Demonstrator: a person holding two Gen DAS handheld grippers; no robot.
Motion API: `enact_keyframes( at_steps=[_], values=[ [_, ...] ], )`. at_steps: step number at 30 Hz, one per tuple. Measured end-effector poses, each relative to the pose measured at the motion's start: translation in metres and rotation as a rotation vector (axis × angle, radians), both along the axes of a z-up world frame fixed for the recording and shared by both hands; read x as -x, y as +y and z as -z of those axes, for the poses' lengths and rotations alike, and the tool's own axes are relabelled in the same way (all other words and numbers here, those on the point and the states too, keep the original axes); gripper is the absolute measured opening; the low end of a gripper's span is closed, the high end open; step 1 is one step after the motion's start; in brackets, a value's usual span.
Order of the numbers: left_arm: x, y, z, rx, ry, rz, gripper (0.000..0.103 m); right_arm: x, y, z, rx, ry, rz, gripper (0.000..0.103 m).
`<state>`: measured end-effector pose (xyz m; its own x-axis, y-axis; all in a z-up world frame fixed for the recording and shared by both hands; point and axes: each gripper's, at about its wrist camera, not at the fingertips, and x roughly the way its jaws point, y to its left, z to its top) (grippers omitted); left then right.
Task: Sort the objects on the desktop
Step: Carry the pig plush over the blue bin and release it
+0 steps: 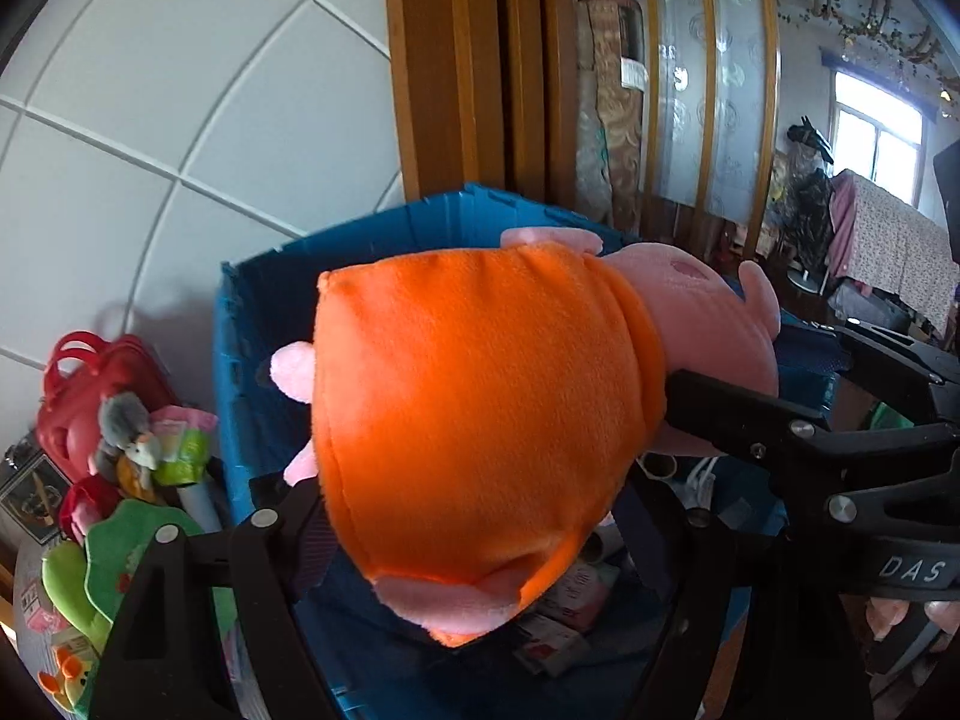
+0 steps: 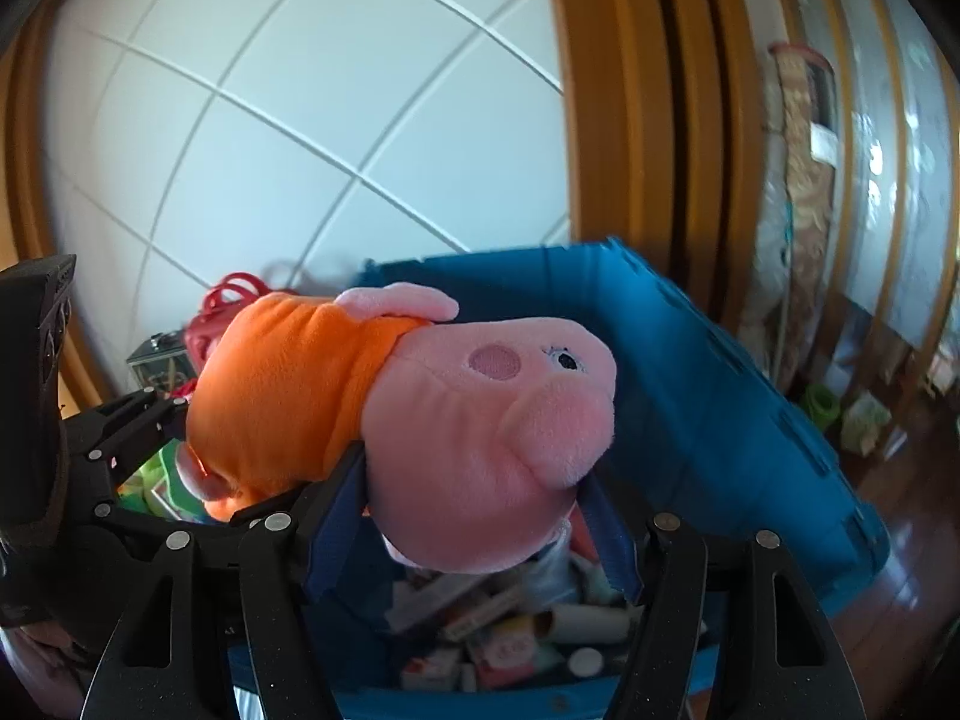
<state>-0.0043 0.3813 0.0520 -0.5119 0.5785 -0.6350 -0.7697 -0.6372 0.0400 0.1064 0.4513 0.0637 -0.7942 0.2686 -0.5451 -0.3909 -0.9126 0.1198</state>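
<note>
Both tools, left tool (image 1: 480, 480) and right tool (image 2: 474, 516), clamp plush pig (image 2: 480, 420), seemingly above blue crate (image 2: 690, 360) rim.

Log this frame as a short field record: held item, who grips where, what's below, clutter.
held: pig plush, pink with orange dress, lying sideways in the air
left gripper: jaws clamp the dress end
right gripper: jaws clamp the head
below: blue crate, open top, with cartons and tubes inside
plush vs crate: above the opening, not yet inside
clutter: red basket and green toys beside the crate
backdrop: white panelled wall, wooden frame
</note>
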Motion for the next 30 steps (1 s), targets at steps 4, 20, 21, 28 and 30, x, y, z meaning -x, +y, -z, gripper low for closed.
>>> enact_keyframes(
  at_steps=[4,20,21,28,30],
  values=[
    [0.001,0.015,0.004,0.049,0.002,-0.007,0.079,-0.005,0.024,0.009,0.043,0.0,0.002,0.068],
    [0.052,0.043,-0.006,0.094,-0.087,-0.099,0.08,0.053,0.068,-0.004,-0.01,-0.103,0.013,0.063],
    [0.056,0.044,-0.004,0.104,-0.105,-0.107,0.08,0.057,0.071,-0.004,-0.014,-0.114,0.021,0.063],
    [0.072,0.04,0.015,0.173,-0.226,-0.144,0.081,0.069,0.073,0.004,-0.078,-0.196,0.072,0.077],
    [0.071,0.036,0.018,0.179,-0.244,-0.141,0.081,0.067,0.07,0.006,-0.093,-0.213,0.083,0.087]
  ],
)
